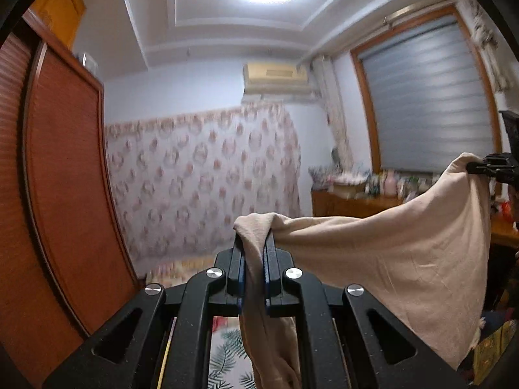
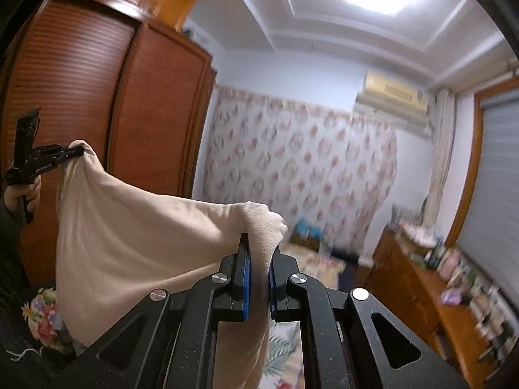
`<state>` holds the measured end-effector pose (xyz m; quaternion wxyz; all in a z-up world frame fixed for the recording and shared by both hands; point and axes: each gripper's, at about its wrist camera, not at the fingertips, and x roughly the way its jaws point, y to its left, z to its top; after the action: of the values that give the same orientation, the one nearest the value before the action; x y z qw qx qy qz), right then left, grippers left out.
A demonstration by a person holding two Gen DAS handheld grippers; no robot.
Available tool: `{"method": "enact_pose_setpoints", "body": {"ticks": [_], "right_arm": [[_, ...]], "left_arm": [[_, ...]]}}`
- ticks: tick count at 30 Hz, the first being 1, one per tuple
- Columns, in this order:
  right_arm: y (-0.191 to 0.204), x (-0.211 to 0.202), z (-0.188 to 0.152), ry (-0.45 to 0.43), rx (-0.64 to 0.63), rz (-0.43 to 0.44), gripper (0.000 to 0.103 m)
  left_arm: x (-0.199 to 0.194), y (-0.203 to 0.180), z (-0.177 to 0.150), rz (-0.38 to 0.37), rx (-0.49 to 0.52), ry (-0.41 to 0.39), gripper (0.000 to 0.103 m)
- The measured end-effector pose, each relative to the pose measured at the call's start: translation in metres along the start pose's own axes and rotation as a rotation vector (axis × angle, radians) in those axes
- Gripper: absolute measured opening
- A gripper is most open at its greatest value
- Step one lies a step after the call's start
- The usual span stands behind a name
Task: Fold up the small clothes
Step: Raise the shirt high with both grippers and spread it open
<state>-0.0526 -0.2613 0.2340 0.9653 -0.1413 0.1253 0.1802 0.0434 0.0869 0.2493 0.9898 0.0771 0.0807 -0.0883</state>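
Beige garment hung stretched in mid-air betw. both grippers: left gripper clamped one corner, right gripper the other. Only right-wrist view showed a hand on the left tool's grip, w/ wardrobe beyond; left-wrist view alone showed the whole window blind.

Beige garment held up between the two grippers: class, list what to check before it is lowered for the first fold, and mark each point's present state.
1. Left gripper shut on a corner of the beige garment: ok.
2. Right gripper shut on the other corner: ok.
3. Top edge spanning both grippers, not dropped: ok.
4. Cloth hanging free of twists: cannot tell.
5. Surface below clear: cannot tell.
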Motion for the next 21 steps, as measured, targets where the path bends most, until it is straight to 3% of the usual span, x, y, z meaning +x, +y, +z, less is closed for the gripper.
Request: {"method": "enact_pose_setpoints", "body": {"ticks": [6,10,15,21], "right_arm": [[-0.014,0.136,-0.068,0.156,0.076,0.017,0.008],[-0.015,0.211,-0.106,0.262,0.084,0.006,0.008],[-0.023,0.274,-0.129,0.337,0.107,0.001,0.008],[-0.038,0.320,-0.128,0.403,0.139,-0.001,0.008]], "left_arm": [[0.127,0.000,-0.079,0.022,-0.047,0.181,0.009],[0.185,-0.006,-0.118,0.019,-0.062,0.287,0.009],[0.236,-0.011,-0.146,0.025,-0.064,0.369,0.009],[0.277,-0.019,-0.166,0.016,-0.063,0.434,0.009]]}}
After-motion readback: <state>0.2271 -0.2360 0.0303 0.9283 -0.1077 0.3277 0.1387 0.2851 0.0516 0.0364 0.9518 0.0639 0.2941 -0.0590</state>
